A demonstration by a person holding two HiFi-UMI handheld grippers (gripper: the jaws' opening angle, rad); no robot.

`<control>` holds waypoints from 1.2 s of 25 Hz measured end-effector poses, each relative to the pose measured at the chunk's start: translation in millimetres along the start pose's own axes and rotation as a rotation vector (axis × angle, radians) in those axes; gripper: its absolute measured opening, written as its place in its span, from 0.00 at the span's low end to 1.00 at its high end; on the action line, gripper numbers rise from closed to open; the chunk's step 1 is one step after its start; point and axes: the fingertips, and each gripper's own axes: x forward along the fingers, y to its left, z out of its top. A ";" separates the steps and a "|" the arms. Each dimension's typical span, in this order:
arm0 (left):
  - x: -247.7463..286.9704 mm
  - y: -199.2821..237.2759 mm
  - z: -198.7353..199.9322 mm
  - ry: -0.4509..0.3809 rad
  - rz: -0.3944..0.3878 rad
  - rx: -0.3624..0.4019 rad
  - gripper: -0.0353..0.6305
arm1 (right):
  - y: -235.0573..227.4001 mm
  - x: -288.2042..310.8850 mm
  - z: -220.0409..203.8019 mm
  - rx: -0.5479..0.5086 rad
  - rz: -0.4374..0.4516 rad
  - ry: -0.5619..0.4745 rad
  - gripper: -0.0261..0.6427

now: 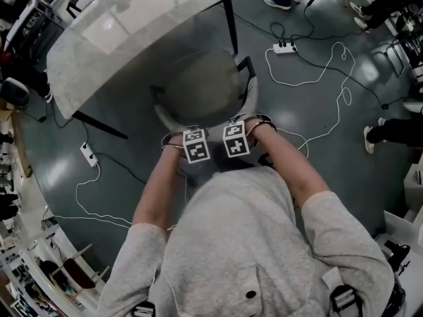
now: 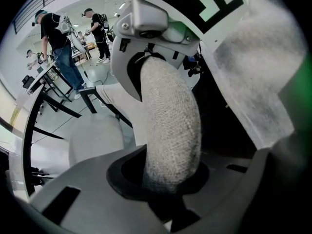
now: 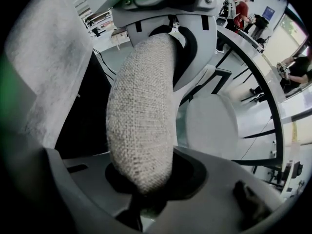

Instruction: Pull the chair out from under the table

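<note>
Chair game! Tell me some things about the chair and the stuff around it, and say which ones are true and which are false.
1. The left gripper and the right gripper are both clamped on the back of the chair. True.
2. The chair is covered in shiny red leather. False: it is grey woven cloth.
3. A white power strip lies on the floor. True.
4. The table has white legs. False: its legs are black.

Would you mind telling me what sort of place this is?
Likely a lab or workshop: a power strip and long cables lie on the bare grey floor, and other people stand at tables behind.
</note>
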 end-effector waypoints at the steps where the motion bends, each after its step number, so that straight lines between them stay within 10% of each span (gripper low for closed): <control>1: 0.2 -1.9 0.8 0.000 0.000 0.002 0.19 | 1.9 -0.1 -0.2 0.003 -0.003 0.000 0.18; 30: 9.3 -91.9 6.6 -0.002 -0.005 0.018 0.19 | 93.7 4.4 13.9 0.015 0.006 0.009 0.18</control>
